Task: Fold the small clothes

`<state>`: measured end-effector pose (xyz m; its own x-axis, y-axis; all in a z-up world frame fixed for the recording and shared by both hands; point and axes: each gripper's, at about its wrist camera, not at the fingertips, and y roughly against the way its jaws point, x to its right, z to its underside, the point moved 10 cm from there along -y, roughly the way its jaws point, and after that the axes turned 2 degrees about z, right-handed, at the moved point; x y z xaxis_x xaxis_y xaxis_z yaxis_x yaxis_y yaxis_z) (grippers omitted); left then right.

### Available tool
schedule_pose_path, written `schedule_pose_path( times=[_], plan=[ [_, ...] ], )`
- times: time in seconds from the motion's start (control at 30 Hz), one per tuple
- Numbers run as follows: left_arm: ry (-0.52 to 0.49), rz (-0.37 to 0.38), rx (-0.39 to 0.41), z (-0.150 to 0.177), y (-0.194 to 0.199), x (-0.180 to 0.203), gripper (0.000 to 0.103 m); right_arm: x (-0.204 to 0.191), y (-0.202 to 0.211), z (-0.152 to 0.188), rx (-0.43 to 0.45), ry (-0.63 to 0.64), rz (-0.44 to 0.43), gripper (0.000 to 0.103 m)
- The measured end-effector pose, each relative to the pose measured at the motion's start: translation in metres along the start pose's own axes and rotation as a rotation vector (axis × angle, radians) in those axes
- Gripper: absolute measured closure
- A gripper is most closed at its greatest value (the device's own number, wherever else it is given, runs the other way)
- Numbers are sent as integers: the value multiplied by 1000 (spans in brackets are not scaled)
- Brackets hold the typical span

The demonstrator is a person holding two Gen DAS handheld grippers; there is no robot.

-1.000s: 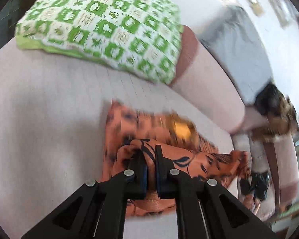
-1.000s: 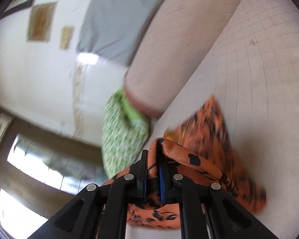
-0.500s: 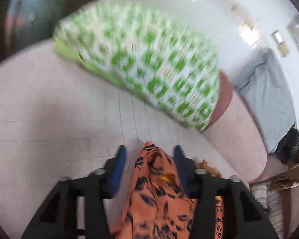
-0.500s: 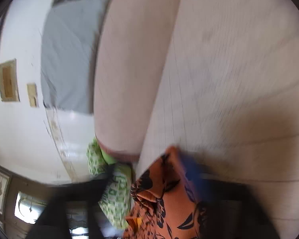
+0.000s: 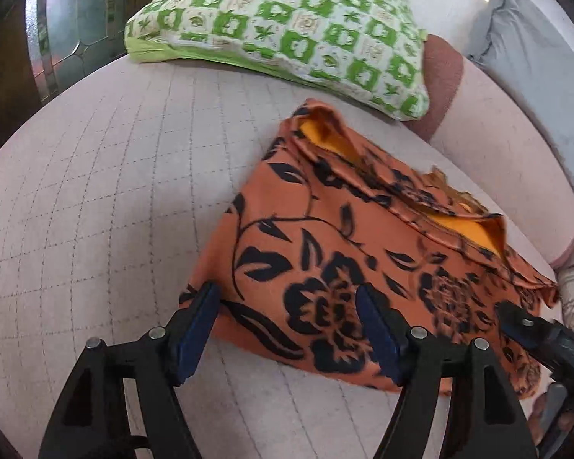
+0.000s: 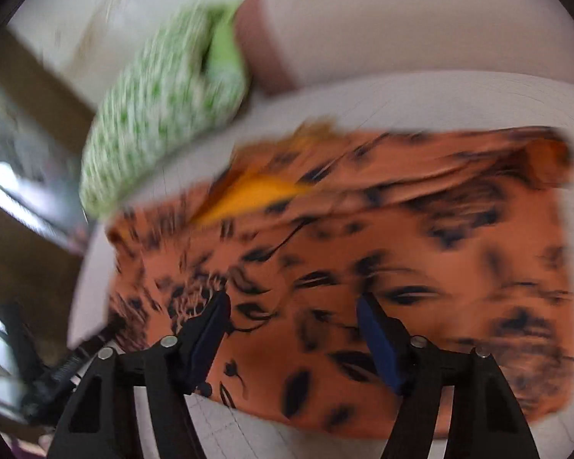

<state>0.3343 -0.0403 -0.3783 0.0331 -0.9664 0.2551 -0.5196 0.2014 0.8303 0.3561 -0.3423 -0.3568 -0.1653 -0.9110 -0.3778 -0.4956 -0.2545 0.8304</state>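
Note:
An orange garment with a black floral print (image 5: 363,252) lies folded on the pale quilted sofa seat (image 5: 95,191), with yellow lining showing at its far edge. My left gripper (image 5: 287,317) is open and empty, its jaws wide apart over the garment's near left corner. My right gripper (image 6: 292,321) is open and empty over the garment (image 6: 382,248) in the blurred right wrist view. The right gripper's finger also shows at the lower right of the left wrist view (image 5: 535,336).
A green and white checked pillow (image 5: 287,26) lies at the back of the seat, just beyond the garment. The sofa's padded backrest (image 5: 497,134) runs along the right, with a grey cloth (image 5: 535,57) over it. A dark wooden door (image 5: 11,76) stands at left.
Both grippers have let go of the garment and opened wide. The garment now lies flat and folded on the seat. Both grippers have pulled back a little.

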Motion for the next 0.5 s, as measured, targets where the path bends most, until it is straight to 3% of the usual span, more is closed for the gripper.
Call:
schedule_pose_path(
  times=[0.07,0.13,0.23,0.37,0.43,0.5],
  plan=[
    [15,16,-31,0,-7,0,29,-4,-27,-6,-9,51,73,32],
    [16,28,-39,-7,-11,0,29,-8,-48,-39,47,135,187,32],
    [18,31,-51,-13,-21,-2,29,-2,-67,-95,104,108,231,33],
    [73,62,-52,-23,-23,-2,29,7,-48,-155,262,-120,134,32],
    [104,77,-55,-26,-24,-4,29,-6,-38,-154,277,-113,68,32],
    [128,95,-60,-28,-23,-5,29,-24,-36,-135,233,-16,69,32]
  ],
)
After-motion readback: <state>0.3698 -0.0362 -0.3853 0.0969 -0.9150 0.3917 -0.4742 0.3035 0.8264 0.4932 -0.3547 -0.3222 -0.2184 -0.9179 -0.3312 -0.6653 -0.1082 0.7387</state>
